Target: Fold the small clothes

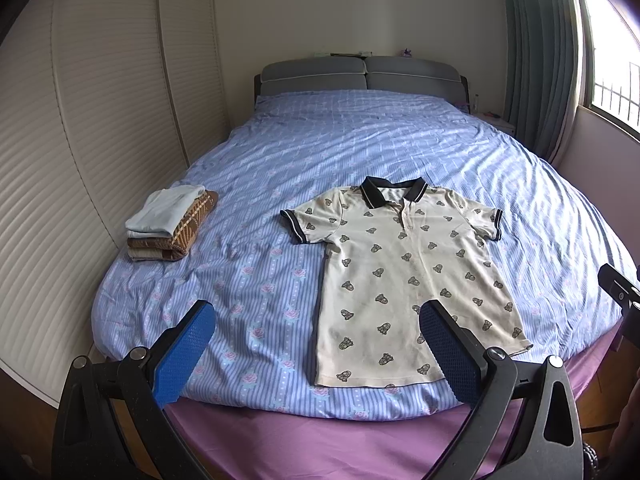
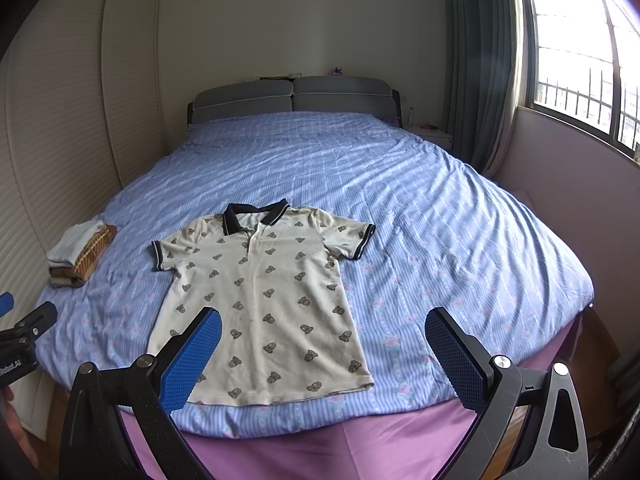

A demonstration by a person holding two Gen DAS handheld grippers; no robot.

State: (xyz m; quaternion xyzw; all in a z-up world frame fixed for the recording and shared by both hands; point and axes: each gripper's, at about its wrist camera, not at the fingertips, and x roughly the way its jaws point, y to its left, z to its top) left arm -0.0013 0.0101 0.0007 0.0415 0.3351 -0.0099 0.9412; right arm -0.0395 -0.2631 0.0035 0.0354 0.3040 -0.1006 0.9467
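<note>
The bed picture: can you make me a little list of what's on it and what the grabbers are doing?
shirt: cream polo shirt with dark collar, spread flat, unfolded
pile: folded clothes stacked beside the shirt, apart from it
bed cover: blue striped quilt
left gripper: open, holding nothing
right gripper: open, holding nothing

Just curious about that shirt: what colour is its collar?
The collar is dark navy or black with a thin pale stripe, clearest in the left wrist view.
</note>
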